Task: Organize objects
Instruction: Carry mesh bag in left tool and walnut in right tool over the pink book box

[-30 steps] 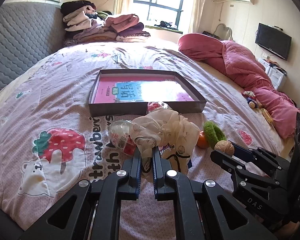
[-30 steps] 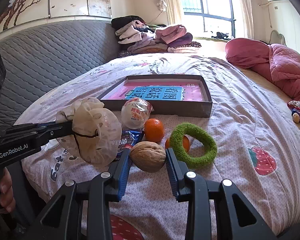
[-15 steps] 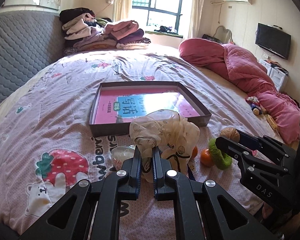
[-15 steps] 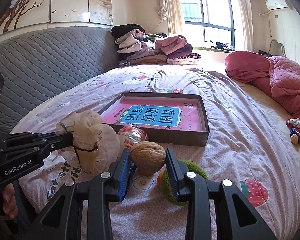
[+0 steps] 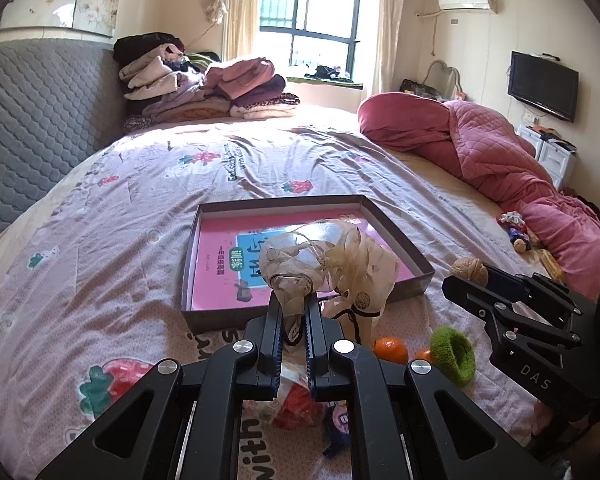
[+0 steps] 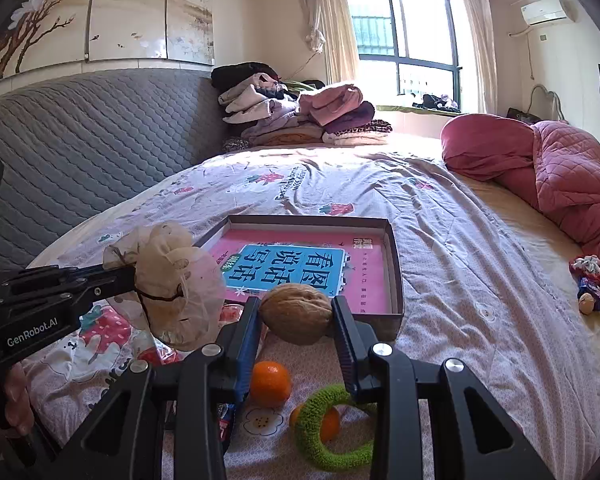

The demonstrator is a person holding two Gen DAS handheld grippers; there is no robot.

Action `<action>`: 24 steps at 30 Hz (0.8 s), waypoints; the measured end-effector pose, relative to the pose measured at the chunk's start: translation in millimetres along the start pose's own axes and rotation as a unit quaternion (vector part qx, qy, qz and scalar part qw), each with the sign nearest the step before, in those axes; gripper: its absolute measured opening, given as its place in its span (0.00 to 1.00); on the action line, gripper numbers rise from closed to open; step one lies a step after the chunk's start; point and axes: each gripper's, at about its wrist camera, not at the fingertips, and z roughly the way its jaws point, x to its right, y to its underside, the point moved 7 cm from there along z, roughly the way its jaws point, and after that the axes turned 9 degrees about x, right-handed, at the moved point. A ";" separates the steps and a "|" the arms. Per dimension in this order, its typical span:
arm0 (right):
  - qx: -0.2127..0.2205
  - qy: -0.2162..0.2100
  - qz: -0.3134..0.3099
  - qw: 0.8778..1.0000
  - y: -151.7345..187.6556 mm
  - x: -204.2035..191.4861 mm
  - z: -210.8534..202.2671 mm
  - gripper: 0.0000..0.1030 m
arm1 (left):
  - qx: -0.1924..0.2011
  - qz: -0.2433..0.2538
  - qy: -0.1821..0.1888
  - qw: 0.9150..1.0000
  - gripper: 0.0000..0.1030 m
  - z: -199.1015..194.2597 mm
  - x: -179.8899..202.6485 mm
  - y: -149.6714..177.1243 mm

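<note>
My left gripper (image 5: 293, 308) is shut on a cream gauze pouch (image 5: 332, 260) and holds it up in front of the shallow dark box (image 5: 188, 264) with a pink book inside. My right gripper (image 6: 296, 312) is shut on a walnut (image 6: 296, 314), held above the bed just short of the box's (image 6: 396, 264) near wall. The pouch (image 6: 172, 284) and left gripper show at the left of the right wrist view. The walnut (image 5: 470, 270) and right gripper (image 5: 472, 280) show at the right of the left wrist view.
On the bedsheet below lie two oranges (image 6: 271, 384), a green fuzzy ring (image 6: 328, 428), a red-and-clear snack packet (image 5: 296, 400) and a small blue packet (image 5: 340, 428). A pink quilt (image 5: 500, 160) lies right; folded clothes (image 5: 204, 84) are stacked at the back.
Both grippers have risen and moved forward toward the box, carrying the pouch and the walnut. The oranges and ring now lie lower in both views.
</note>
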 end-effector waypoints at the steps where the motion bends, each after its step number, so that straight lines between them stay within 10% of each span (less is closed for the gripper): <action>1: 0.002 0.001 -0.001 1.000 -1.5 0.8 1.8 0.34 | 0.002 -0.001 0.000 1.000 0.09 2.2 -1.4 -2.6; 24: -0.003 -0.003 -0.018 1.000 -31.8 21.2 64.9 0.35 | 0.001 -0.006 -0.037 0.999 0.09 58.4 -44.6 -24.3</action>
